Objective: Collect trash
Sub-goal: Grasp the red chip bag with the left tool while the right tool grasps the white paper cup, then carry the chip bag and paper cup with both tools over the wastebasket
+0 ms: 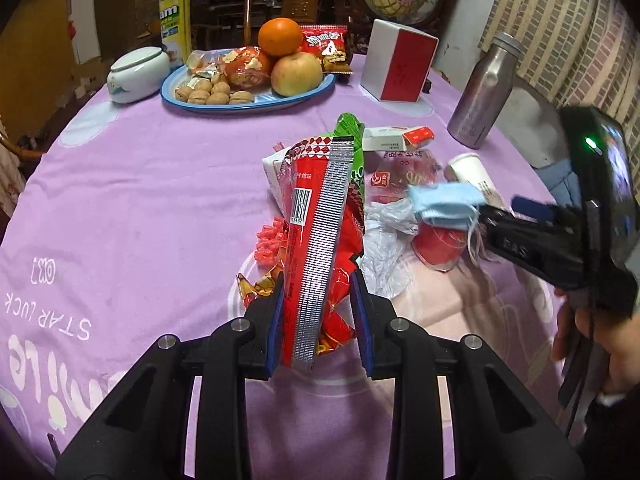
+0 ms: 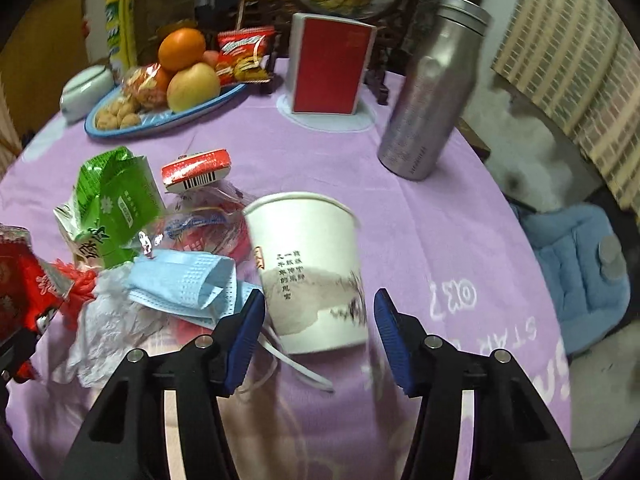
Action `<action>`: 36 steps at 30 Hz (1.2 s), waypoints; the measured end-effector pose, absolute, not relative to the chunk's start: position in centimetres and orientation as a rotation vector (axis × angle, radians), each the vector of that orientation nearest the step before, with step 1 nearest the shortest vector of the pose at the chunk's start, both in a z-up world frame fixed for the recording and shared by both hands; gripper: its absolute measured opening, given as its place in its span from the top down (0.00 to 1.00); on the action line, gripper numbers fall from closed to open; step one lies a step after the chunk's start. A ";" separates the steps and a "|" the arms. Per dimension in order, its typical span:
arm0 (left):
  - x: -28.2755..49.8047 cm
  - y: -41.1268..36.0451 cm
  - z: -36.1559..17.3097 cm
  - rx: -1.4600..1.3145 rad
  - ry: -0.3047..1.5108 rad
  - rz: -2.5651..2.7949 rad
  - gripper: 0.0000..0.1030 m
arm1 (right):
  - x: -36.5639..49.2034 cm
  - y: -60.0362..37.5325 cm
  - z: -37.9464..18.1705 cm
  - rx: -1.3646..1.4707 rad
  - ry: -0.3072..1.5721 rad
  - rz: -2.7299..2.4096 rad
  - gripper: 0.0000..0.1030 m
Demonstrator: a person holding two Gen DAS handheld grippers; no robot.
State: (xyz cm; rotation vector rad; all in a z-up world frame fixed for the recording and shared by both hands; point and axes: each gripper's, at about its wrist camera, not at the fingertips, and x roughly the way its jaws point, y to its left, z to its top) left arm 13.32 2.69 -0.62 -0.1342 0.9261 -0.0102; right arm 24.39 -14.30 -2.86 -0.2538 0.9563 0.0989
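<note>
The left gripper (image 1: 316, 316) pinches a bunch of red snack wrappers (image 1: 316, 248) that stands up between its blue pads. Just beyond it, on the purple tablecloth (image 1: 160, 200), lies the rest of the trash: a green packet (image 1: 352, 136), crumpled clear plastic (image 1: 384, 240) and a blue face mask (image 1: 444, 204), with a small red and white box (image 1: 400, 138) behind.

The right gripper (image 2: 320, 336) has its jaws partly spread around a white paper cup (image 2: 316, 276); the left pad looks close against the cup, the right pad stands just clear of it. The mask lies just left of this gripper. Farther off stand a steel bottle (image 2: 428, 92) to the right and a blue fruit plate (image 2: 160, 120) to the left.
</note>
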 end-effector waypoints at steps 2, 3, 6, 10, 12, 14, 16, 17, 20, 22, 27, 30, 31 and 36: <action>13.4 2.6 -0.8 -0.131 0.929 -0.009 0.69 | 25.3 -13.4 -3.3 -0.305 0.977 0.114 0.44; 13.5 2.7 -0.9 -0.131 0.934 -0.009 0.69 | 25.9 -13.0 -3.6 -0.325 0.993 0.126 0.44; 13.7 2.7 -1.1 -0.138 0.944 -0.010 0.69 | 27.1 -12.9 -3.9 -0.310 1.021 0.142 0.33; 13.7 2.7 -1.2 -0.141 0.949 -0.011 0.69 | 28.7 -13.0 -4.2 -0.267 1.050 0.143 0.20; 13.8 2.7 -1.1 -0.142 0.950 -0.013 0.69 | 29.3 -13.2 -4.6 -0.255 1.071 0.133 0.20; 13.9 2.7 -1.1 -0.146 0.949 -0.016 0.69 | 29.9 -13.4 -5.4 -0.229 1.112 0.124 0.20; 13.8 2.8 -1.1 -0.146 0.949 -0.018 0.69 | 30.2 -13.8 -6.2 -0.198 1.147 0.113 0.21; 13.8 2.8 -1.1 -0.147 0.948 -0.019 0.69 | 30.3 -14.0 -6.5 -0.181 1.159 0.115 0.22; 13.8 2.9 -1.1 -0.150 0.946 -0.023 0.69 | 30.0 -14.8 -6.3 -0.111 1.151 0.112 0.28; 13.7 2.8 -1.1 -0.152 0.944 -0.023 0.69 | 29.4 -15.5 -5.8 -0.069 1.136 0.111 0.29; 13.5 2.8 -1.0 -0.152 0.940 -0.026 0.69 | 26.9 -18.7 -3.5 0.059 1.064 0.098 0.29; 13.3 2.9 -0.7 -0.158 0.932 -0.033 0.69 | 23.9 -21.9 -2.2 0.153 1.006 0.061 0.29; 13.3 2.8 -0.7 -0.159 0.929 -0.035 0.69 | 22.8 -23.0 -1.9 0.184 0.992 0.051 0.29; 12.7 2.2 -0.1 -0.146 0.905 -0.053 0.69 | 16.8 -26.8 -1.1 0.283 0.953 0.049 0.29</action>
